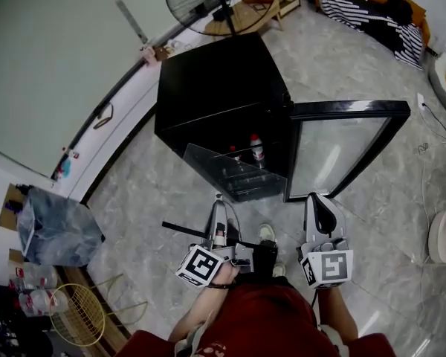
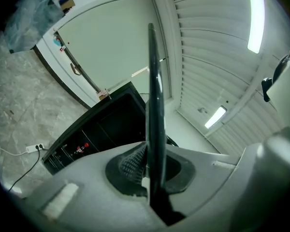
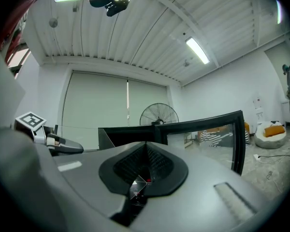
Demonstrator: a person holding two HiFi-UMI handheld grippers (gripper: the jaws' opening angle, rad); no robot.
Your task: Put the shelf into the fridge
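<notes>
Two tools, left gripper (image 1: 219, 208) and right gripper (image 1: 317, 201), each pinch the glass shelf (image 1: 230, 173) before the open black fridge (image 1: 215, 88).

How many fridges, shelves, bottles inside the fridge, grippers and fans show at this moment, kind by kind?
Fridge: 1
Shelf: 1
Bottles inside the fridge: 2
Grippers: 2, left gripper and right gripper
Fan: 1
Total: 7

Smooth, clear shelf (image 1: 234, 175), dark-edged, against the ribbed black pads (image 2: 130, 163) of the matt grey plastic left claw (image 2: 150, 170) and right claw (image 3: 145, 170); ahead of them, gloss-black fridge (image 1: 215, 88), glass door (image 1: 334, 151); beneath, polished stone-look floor (image 1: 149, 199).
</notes>
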